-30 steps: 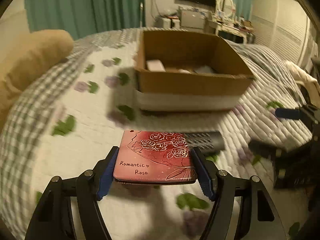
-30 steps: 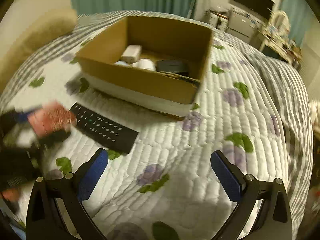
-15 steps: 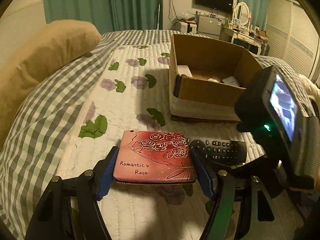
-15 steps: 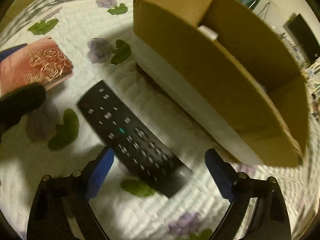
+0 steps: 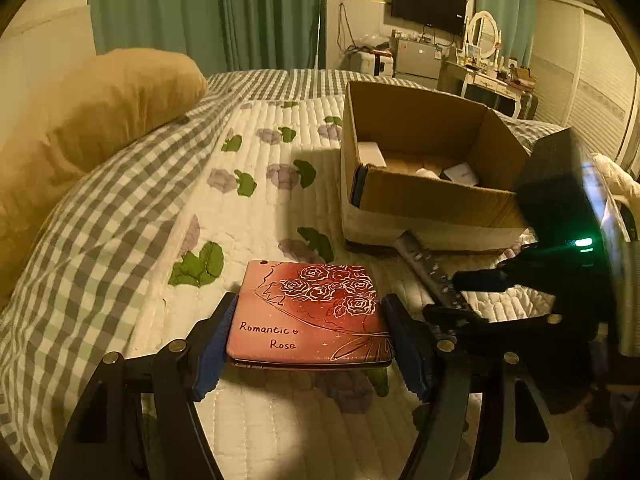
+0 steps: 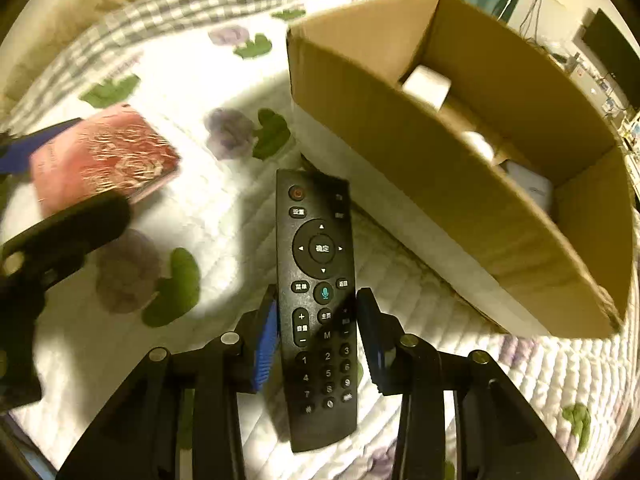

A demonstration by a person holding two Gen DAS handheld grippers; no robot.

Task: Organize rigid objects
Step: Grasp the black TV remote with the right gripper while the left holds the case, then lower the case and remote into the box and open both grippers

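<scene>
My left gripper (image 5: 310,344) is shut on a pink case (image 5: 310,316) printed "Romantic Rose" and holds it just above the quilt. The case also shows at the left of the right wrist view (image 6: 104,160). My right gripper (image 6: 318,340) is closed around a black remote (image 6: 320,300), its blue pads (image 6: 266,344) against the remote's long sides; the remote lies along the fingers. The remote (image 5: 432,272) and right gripper (image 5: 480,296) show at the right of the left wrist view. A cardboard box (image 6: 480,184) holding white items stands just beyond.
A quilted floral bedspread (image 5: 260,200) covers the bed, with a grey checked blanket (image 5: 100,220) and a tan pillow (image 5: 100,112) at the left. The box (image 5: 424,200) sits ahead right of the left gripper. Furniture and a TV stand beyond the bed.
My right gripper has moved down to the remote and closed its fingers around it. My left gripper keeps hold of the pink case and has swung its view leftward.
</scene>
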